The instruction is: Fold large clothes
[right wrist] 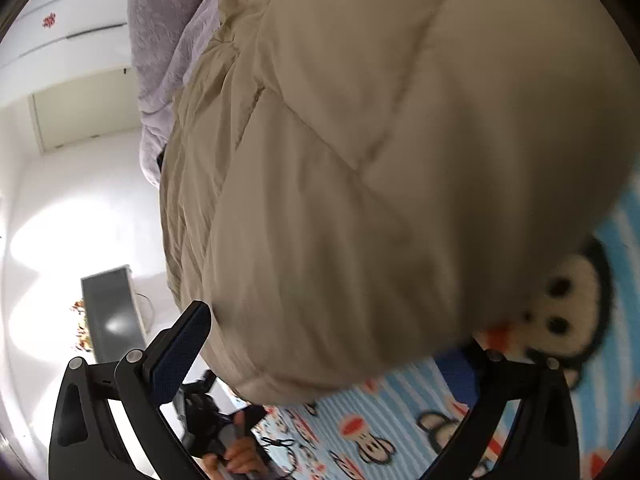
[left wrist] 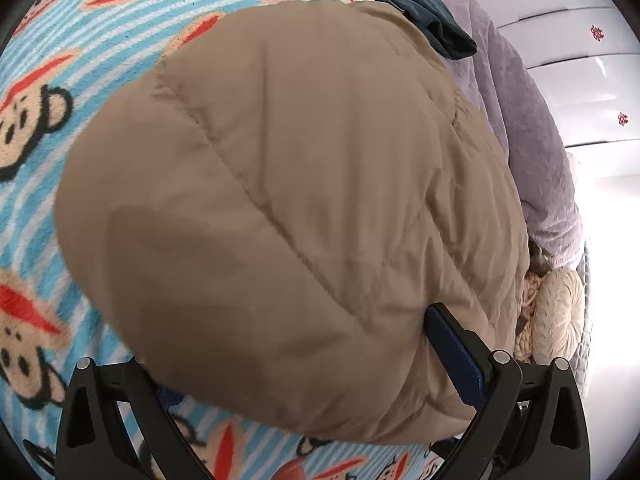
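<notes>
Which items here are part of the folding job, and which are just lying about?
In the job: beige padded jacket; left tool; right tool.
Lying about: monkey-print blanket; purple fleece blanket; dark blue garment; cream knit cushion.

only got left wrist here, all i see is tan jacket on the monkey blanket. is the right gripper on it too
Observer: The right gripper is open, straddling the bulging edge of the tan jacket.
Operator: any pad touching it
Observer: The blue pad on the floor side looks just clear of the fabric. The other is mostly hidden behind it.
Operator: anything off the bed that side
Observer: A dark flat panel shows beyond the bed edge, against the white floor.
</notes>
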{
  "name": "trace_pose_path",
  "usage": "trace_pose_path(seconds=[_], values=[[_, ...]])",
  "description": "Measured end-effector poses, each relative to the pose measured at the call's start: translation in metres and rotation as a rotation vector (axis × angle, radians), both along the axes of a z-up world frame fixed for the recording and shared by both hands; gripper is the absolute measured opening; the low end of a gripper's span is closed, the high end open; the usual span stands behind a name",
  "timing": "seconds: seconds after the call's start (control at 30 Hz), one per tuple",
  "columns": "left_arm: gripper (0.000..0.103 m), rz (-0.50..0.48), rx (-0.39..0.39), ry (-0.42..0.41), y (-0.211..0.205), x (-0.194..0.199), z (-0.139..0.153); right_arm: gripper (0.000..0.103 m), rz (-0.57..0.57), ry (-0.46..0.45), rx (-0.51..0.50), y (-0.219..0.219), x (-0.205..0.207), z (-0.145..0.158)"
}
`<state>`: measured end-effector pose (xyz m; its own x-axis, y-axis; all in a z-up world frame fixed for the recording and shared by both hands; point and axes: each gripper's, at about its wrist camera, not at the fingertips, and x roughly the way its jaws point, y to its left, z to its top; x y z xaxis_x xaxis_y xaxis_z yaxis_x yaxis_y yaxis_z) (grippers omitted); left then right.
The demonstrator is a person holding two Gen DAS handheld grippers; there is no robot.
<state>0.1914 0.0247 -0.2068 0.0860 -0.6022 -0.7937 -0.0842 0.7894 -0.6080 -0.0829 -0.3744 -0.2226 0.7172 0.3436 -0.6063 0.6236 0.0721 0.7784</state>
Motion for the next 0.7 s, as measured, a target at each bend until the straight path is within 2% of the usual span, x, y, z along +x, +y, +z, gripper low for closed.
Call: trace_pose_path(seconds=[0.1,0.27,0.33,0.37,0.4,0.43,0.5,0.6,0.7], values=[[0.102,0.002,0.02,-0.021,-0.003,-0.009,0.001,0.103,0.008,-0.017,-0.03,0.0,0.012,0.003],[0.102,-0.015,0.099,-0.033,-0.021,-0.005,0.001,0.103,0.052,0.047,-0.069,-0.004,0.029,0.002],[0.088,-0.016,0.098,-0.046,-0.022,-0.005,0.004,0.103,0.046,0.063,-0.069,-0.008,0.029,0.003],[0.074,-0.033,0.095,-0.066,-0.021,-0.006,0.006,0.101,0.042,0.071,-0.074,-0.008,0.029,0.005],[0.061,-0.048,0.1,-0.082,-0.025,-0.006,0.009,0.093,0.042,0.081,-0.081,-0.007,0.027,0.006],[0.055,-0.063,0.102,-0.098,-0.027,-0.007,0.013,0.086,0.048,0.093,-0.088,-0.006,0.027,0.007],[0.035,-0.097,0.098,-0.131,-0.028,-0.012,0.02,0.057,0.051,0.074,-0.087,-0.004,0.024,0.009],[0.026,-0.126,0.089,-0.17,-0.026,-0.018,0.03,0.038,0.069,0.055,-0.136,-0.001,0.023,0.021],[0.023,-0.153,0.109,-0.212,-0.027,-0.025,0.042,0.031,0.077,0.038,-0.147,0.002,0.018,0.027]])
